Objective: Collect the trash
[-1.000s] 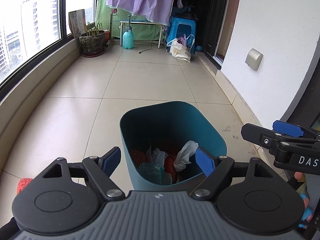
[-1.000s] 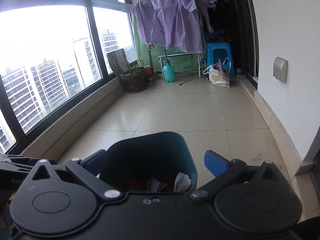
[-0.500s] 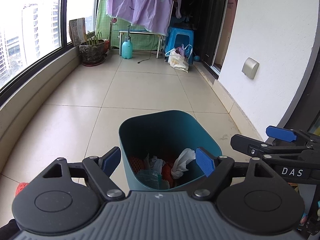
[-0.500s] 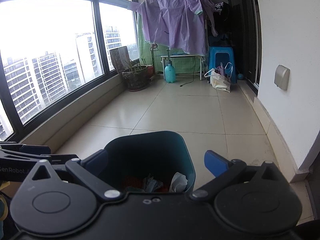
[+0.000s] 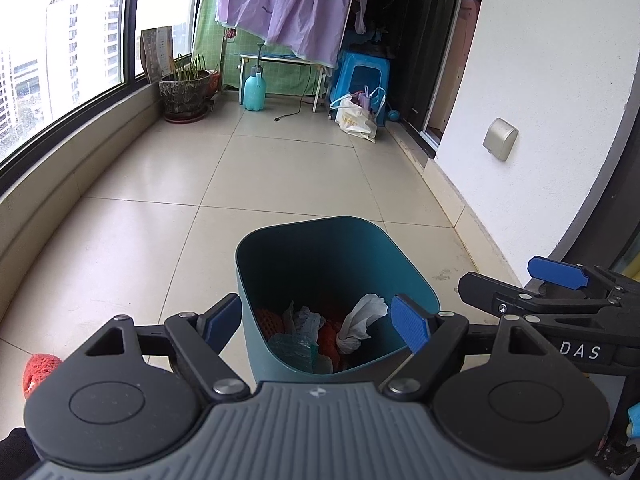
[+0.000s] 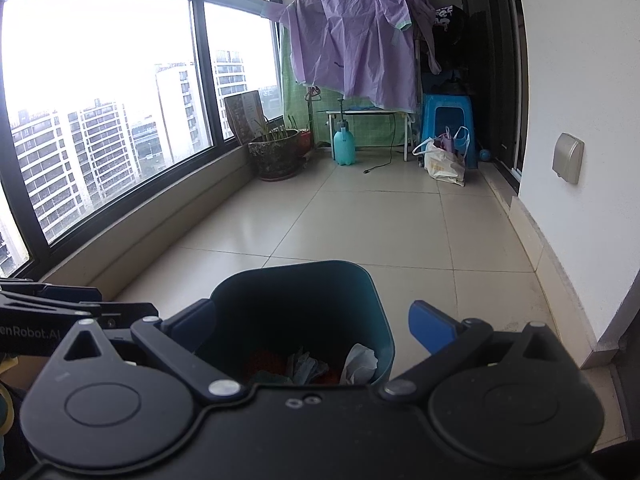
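A teal trash bin (image 5: pixel 416 294) stands on the tiled balcony floor, just ahead of both grippers. It holds crumpled white tissue (image 5: pixel 362 320), orange netting and clear plastic. My left gripper (image 5: pixel 316 322) is open and empty above the bin's near rim. My right gripper (image 6: pixel 316 330) is open and empty over the same bin (image 6: pixel 372 300); it also shows at the right of the left wrist view (image 5: pixel 556 276). A red mesh scrap (image 5: pixel 38 372) lies on the floor at lower left.
A white wall (image 5: pixel 540 100) with a socket cover runs along the right. A window ledge (image 5: pixel 60 184) curves along the left. At the far end stand a plant pot (image 5: pixel 184 94), a teal spray bottle (image 5: pixel 254 92), a blue stool (image 5: pixel 362 76) and a white bag (image 5: pixel 354 120).
Both grippers have risen and tilted up a little, so the bin sits lower in both views. Both stay open and empty.
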`<state>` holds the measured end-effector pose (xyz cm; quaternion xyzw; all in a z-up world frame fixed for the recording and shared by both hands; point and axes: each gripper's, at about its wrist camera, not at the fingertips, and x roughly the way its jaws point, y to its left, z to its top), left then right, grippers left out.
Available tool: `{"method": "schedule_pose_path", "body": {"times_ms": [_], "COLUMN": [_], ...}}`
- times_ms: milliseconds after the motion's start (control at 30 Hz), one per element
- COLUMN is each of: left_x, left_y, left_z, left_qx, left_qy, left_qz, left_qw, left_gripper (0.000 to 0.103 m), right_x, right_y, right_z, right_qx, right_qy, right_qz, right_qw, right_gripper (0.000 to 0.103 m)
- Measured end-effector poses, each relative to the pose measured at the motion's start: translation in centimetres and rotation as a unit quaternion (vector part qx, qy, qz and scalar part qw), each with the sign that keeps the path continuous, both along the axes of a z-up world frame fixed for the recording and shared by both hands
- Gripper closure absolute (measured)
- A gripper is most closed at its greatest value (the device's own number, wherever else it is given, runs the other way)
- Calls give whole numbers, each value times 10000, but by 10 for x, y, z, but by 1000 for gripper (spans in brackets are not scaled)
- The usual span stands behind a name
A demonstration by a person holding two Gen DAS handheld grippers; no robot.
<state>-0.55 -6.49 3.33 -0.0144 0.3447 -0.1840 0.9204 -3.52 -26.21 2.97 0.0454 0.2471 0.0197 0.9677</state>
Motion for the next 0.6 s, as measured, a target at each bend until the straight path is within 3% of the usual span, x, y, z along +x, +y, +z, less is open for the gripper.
{"method": "schedule_pose_path", "body": {"times_ms": [400,600], "left_x": [-5,-4], "left_y": [-9,-8], "left_z": [-2,-3], "left_qx": [321,286], "left_qy": [-211,-221], "left_qz": [133,115], "left_qw": [9992,9993], "left_gripper": [21,21], "right_x": [1,4], "right_y": [1,-1], "right_z": [0,2], "right_qx": [-60,-68], "right_qy": [19,61], "right_qz": [83,104], "right_qw": [9999,9999], "right_gripper": [0,0]}}
